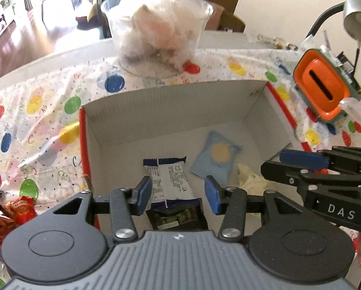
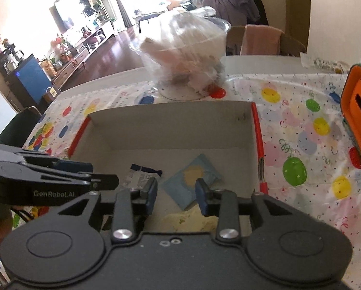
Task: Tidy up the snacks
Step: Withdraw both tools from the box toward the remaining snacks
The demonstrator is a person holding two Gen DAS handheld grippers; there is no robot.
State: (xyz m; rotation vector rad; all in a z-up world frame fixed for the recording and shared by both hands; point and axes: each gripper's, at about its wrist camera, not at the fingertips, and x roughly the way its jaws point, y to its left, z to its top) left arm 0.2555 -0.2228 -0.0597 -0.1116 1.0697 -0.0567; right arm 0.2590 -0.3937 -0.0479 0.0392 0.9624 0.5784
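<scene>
I've got both grippers over the cardboard box (image 1: 170, 101). Left gripper (image 1: 178, 191) fingers are partly apart, empty, with the white-and-navy snack packet (image 1: 170, 181) lying below between them. Right gripper (image 2: 176, 194) fingers are narrowly apart, empty, above the light blue snack packet (image 2: 192, 181).

"DAS" on right hand-held gripper (image 1: 301, 163); "GenRobot.AI" on left hand-held gripper (image 2: 103, 172).

A home living room: television (image 2: 65, 15), potted plants (image 2: 99, 2), sideboard (image 2: 83, 50), party-balloon tablecloth (image 2: 298, 130)
</scene>
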